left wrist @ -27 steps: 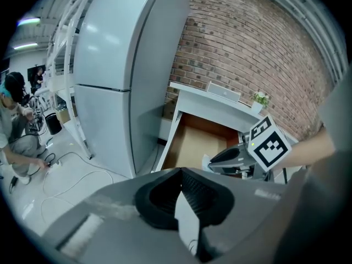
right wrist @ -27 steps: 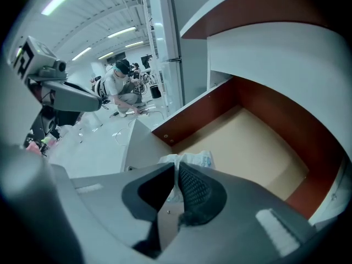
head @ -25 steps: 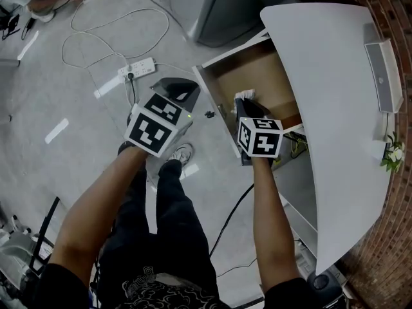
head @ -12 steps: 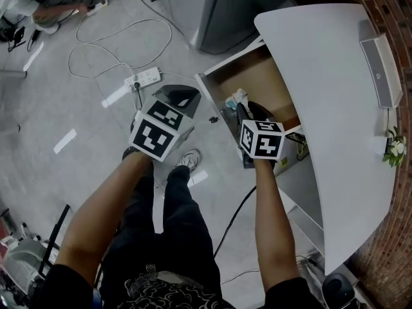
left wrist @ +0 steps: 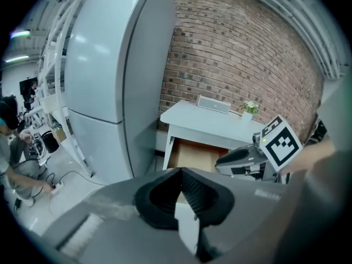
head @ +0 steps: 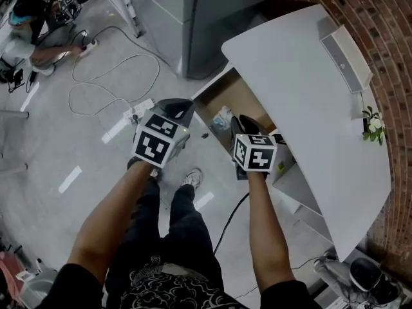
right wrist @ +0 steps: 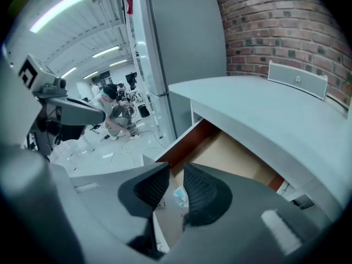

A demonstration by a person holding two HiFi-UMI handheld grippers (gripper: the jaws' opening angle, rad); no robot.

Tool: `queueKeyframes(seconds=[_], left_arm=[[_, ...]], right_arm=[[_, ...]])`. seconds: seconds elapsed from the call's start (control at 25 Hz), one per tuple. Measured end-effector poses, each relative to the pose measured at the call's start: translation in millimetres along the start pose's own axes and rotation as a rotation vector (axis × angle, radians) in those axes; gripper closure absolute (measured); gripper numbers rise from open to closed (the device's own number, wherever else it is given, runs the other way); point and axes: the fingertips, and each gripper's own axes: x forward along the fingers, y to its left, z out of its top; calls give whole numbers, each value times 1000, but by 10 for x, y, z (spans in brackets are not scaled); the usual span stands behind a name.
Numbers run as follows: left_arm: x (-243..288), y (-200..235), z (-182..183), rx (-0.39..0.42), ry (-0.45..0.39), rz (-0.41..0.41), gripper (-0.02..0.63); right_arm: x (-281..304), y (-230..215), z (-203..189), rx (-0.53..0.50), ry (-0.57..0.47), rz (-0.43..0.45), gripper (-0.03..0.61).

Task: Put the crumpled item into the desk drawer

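Placing looks done: right hand-held gripper point(right wrist: 177, 175) empty, jaws narrowly apart, having just been closing; item point(right wrist: 181, 195) lies in the open drawer point(right wrist: 242, 158); left hand-held gripper point(left wrist: 180, 172) closed, empty; next, probably pushing the drawer shut.

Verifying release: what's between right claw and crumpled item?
Only air, per right gripper view: right claw, jaws just closed partway, is empty; pale blue crumpled item lies below in the open wooden drawer.

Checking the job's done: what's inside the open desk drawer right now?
A pale crumpled item lies on the drawer floor near the front. The desk top covers the drawer's back.
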Motion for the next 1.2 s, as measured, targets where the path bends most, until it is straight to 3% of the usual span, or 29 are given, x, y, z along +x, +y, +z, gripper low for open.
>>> queueKeyframes(seconds=[0.6,1.2], left_arm=[[-412,-368,926,147,-112,-100,611],[-794,-908,1630,249,-236,-201,611]], right_arm=[[-1104,11,764,42,-189,-151,515],[-2194,-87,1179,86,-356,-301,543]])
